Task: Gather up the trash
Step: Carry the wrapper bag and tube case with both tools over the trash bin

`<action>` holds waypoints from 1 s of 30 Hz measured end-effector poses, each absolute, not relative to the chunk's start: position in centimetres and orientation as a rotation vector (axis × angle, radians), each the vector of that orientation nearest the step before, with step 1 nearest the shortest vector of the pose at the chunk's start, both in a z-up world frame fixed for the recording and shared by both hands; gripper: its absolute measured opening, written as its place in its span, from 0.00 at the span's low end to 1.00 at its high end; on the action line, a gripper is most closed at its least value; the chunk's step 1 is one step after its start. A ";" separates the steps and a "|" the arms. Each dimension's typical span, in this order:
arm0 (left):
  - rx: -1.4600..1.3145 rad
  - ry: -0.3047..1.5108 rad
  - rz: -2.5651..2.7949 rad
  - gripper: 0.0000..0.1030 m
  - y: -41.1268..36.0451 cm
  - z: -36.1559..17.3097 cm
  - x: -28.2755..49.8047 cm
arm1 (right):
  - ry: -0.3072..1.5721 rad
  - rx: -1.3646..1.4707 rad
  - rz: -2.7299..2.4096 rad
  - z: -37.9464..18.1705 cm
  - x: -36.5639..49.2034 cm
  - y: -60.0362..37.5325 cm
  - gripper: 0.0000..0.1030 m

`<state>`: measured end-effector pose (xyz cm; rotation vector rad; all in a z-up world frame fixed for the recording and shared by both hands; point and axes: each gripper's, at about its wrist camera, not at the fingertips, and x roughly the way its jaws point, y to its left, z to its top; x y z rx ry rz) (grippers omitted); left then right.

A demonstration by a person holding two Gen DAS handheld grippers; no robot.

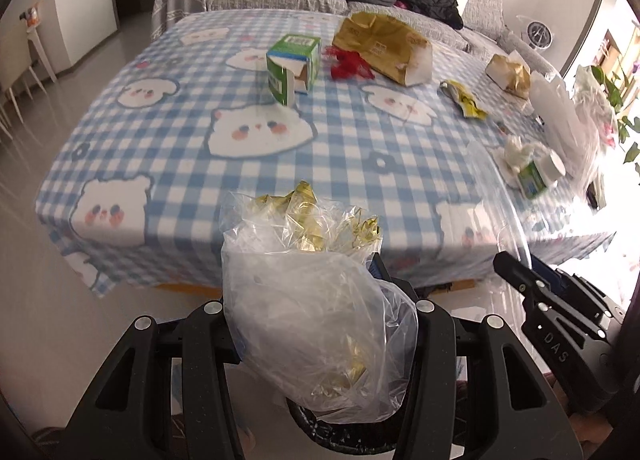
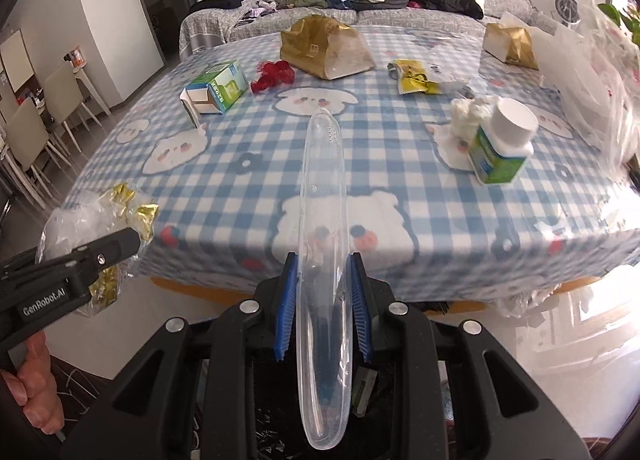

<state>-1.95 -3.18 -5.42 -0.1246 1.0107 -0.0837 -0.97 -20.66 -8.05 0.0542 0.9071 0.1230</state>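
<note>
Now, through the left wrist camera, we see our left gripper (image 1: 320, 292) clamped about half open on a crumpled clear plastic bag (image 1: 316, 324) with gold foil wrappers (image 1: 304, 204) bunched inside, held over the near edge of a table with a blue checked cloth (image 1: 192, 148). Beneath the bag a dark bin (image 1: 340, 440) shows between the gripper arms. On the cloth lie a green and white carton (image 1: 294, 66), a red scrap (image 1: 348, 64), a gold paper bag (image 1: 384, 48), a yellow wrapper (image 1: 466, 98) and a small white-capped bottle (image 1: 538, 174). Our right gripper (image 1: 520, 272) shows at the right edge. Through the right wrist camera, that right gripper (image 2: 322, 292) is nearly closed, its blue pads (image 2: 286, 300) pressing on a long clear plastic case (image 2: 322, 260) that points toward the table. The bottle (image 2: 500, 148) sits to the right beside crumpled tissue (image 2: 468, 112), and a hand (image 2: 36, 388) holds the left gripper (image 2: 120, 244) with its bag (image 2: 80, 220) at the left.
</note>
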 end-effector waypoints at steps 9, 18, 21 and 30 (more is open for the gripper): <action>-0.129 1.042 -0.059 0.46 -3.7 -7.9 -4.3 | 0.924 0.043 0.148 -9.6 -3.8 -21.0 0.24; -0.102 1.076 -0.043 0.47 -4.9 -10.8 -5.8 | 0.959 0.041 0.182 -12.1 -5.4 -20.6 0.24; -0.090 1.075 -0.043 0.47 -5.4 -11.5 -6.2 | 0.960 0.047 0.187 -12.3 -6.2 -20.6 0.24; -0.127 1.100 -0.040 0.47 -6.2 -14.2 -7.4 | 1.063 0.065 0.180 -15.1 -8.4 -20.6 0.24</action>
